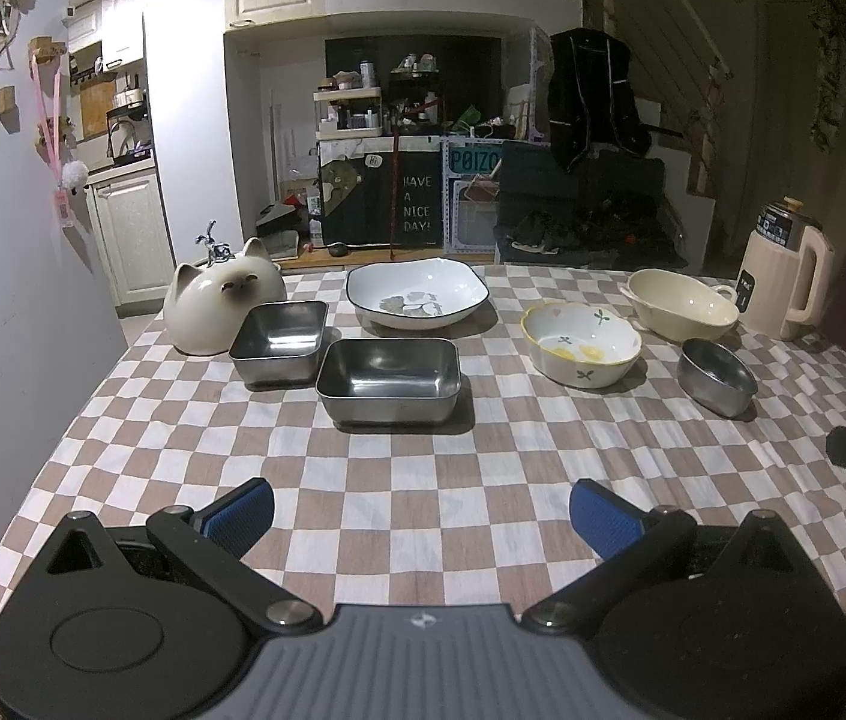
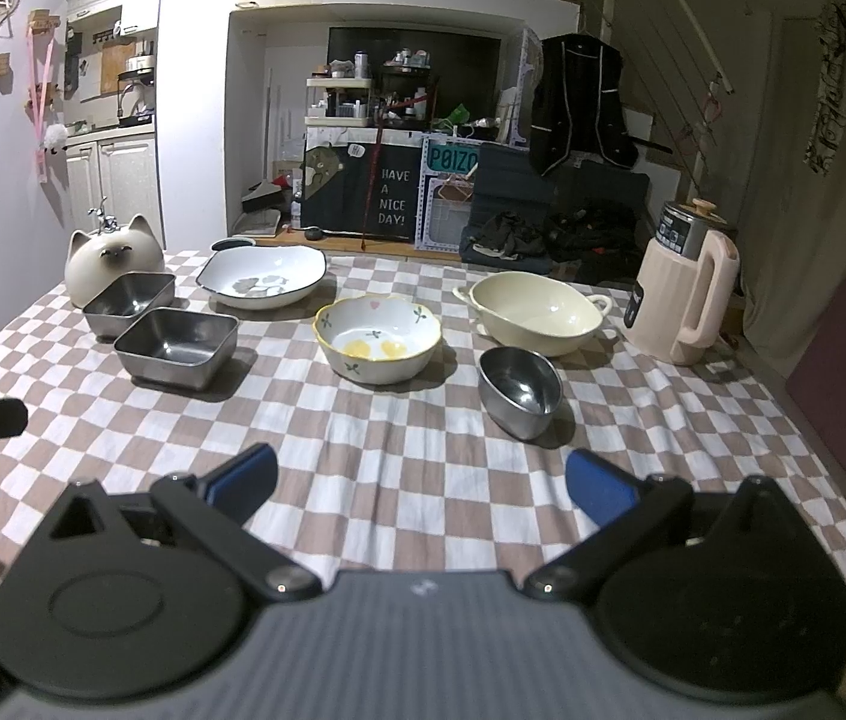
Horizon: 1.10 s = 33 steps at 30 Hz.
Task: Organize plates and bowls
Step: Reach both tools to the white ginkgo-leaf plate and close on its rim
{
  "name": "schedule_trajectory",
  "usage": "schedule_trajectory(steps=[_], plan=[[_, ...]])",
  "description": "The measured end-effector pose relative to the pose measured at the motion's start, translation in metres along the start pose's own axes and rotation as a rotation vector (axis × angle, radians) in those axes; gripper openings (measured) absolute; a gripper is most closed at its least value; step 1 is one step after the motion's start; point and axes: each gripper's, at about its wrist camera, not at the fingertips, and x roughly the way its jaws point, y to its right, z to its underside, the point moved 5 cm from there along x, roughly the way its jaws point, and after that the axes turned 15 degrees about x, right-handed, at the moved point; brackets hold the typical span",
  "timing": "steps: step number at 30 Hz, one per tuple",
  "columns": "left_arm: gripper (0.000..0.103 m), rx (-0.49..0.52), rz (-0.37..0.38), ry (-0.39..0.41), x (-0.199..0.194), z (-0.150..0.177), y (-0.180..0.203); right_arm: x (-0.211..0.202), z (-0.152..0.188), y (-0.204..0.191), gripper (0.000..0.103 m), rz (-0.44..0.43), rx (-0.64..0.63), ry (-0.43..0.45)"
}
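Left wrist view: left tool (image 1: 421, 510) hovers over near edge of the tabletop (image 1: 483, 480), blue pads wide apart, nothing between them. Checkered cloth covers the tabletop. Toward far left corner: cat-shaped ceramic jar (image 1: 222, 306), w/ rear steel tray (image 1: 280, 342) just in front of it and front steel tray (image 1: 389, 381) just beside that one, closer to near edge. White leaf-print bowl (image 1: 417, 293) sits mid far edge. Right half: flower bowl w/ yellow rim (image 1: 581, 344), cream handled bowl (image 1: 682, 312) behind it, small steel bowl (image 1: 717, 376) nearest the right edge. Pink kettle (image 1: 783, 282) at far right corner. All dishes apart, none stacked. Bit of the right tool shows at frame's right edge.

Right wrist view: right tool (image 2: 421, 489) also over near edge, pads spread wide, empty. Small steel bowl (image 2: 520, 383) is closest to it, slightly right of centre. Flower bowl (image 2: 378, 337) behind-left, cream handled bowl (image 2: 534, 312) behind-right. Both steel trays (image 2: 177, 345) on the left, cat jar (image 2: 114, 258) behind them, leaf-print bowl (image 2: 262, 276) toward far edge. Kettle (image 2: 684, 294) near right edge.
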Motion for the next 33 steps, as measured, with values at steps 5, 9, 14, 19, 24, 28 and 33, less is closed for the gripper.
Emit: schedule_trajectory(steps=[5, 9, 14, 19, 24, 28, 33], plan=[[0.103, -0.035, -0.004, -0.001, 0.002, -0.004, -0.006, 0.004, -0.006, -0.001, 0.103, -0.012, -0.017, 0.002], [0.103, -0.069, 0.003, -0.003, 0.005, -0.016, -0.018, 0.007, -0.016, -0.002, 0.103, -0.002, -0.024, 0.038], [0.103, -0.038, -0.051, 0.028, 0.006, -0.034, -0.027, 0.013, -0.032, -0.006, 0.103, -0.019, -0.051, 0.081], [0.103, -0.001, -0.062, 0.068, 0.014, -0.057, -0.036, 0.021, -0.054, -0.016, 0.103, -0.062, -0.08, 0.129], [0.103, 0.011, -0.099, 0.098, 0.027, -0.082, -0.05, 0.036, -0.08, -0.026, 0.103, -0.101, -0.1, 0.143], [0.103, -0.014, -0.113, 0.123, 0.039, -0.099, -0.063, 0.055, -0.1, -0.034, 0.103, -0.122, -0.095, 0.141], [0.103, 0.008, -0.139, 0.146, 0.06, -0.126, -0.071, 0.088, -0.127, -0.048, 0.103, -0.129, -0.088, 0.175]])
